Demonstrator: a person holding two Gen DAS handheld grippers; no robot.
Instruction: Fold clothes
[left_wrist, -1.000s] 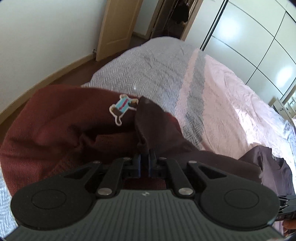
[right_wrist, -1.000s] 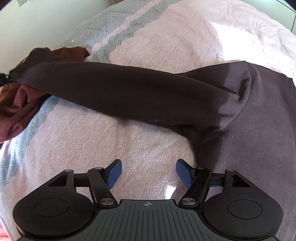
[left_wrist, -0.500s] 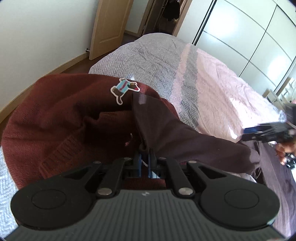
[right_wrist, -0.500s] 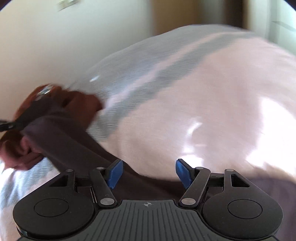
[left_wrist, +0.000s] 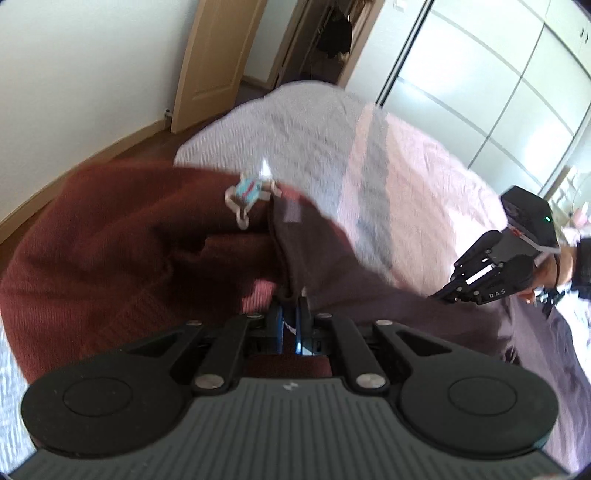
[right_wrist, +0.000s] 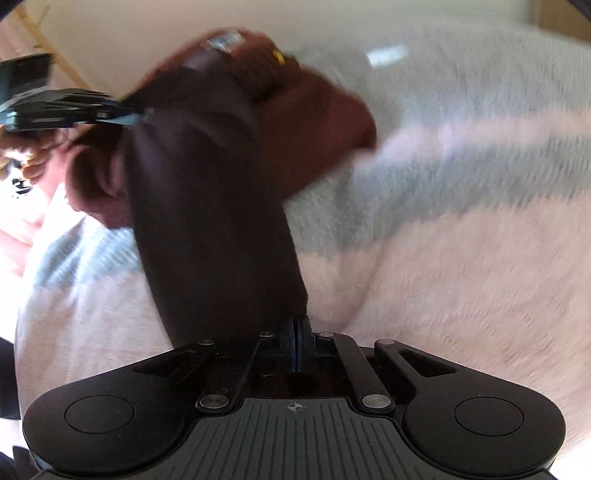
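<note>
A dark purple-brown garment's sleeve (left_wrist: 332, 266) is stretched between both grippers above the bed. My left gripper (left_wrist: 290, 321) is shut on the cuff end, just over a maroon knitted sweater (left_wrist: 110, 251) that bears a small cartoon patch (left_wrist: 247, 194). My right gripper (right_wrist: 297, 347) is shut on the sleeve (right_wrist: 210, 221) further along. In the right wrist view the sleeve runs up to the left gripper (right_wrist: 138, 116), with the maroon sweater (right_wrist: 317, 122) behind it. The left wrist view shows the right gripper (left_wrist: 437, 294) at the right, held by a hand (left_wrist: 554, 266). The garment's body (left_wrist: 535, 350) lies at the lower right.
The bed has a pink and grey striped coverlet (left_wrist: 406, 184) that reaches to the far edge. White wardrobe doors (left_wrist: 498, 92) stand at the right, and a wooden door (left_wrist: 218, 62) and wood floor are at the left. The right wrist view is motion-blurred.
The right gripper, open a second ago, has swung left and shut on the dark sleeve. The left gripper kept its hold on the cuff and rose slightly.
</note>
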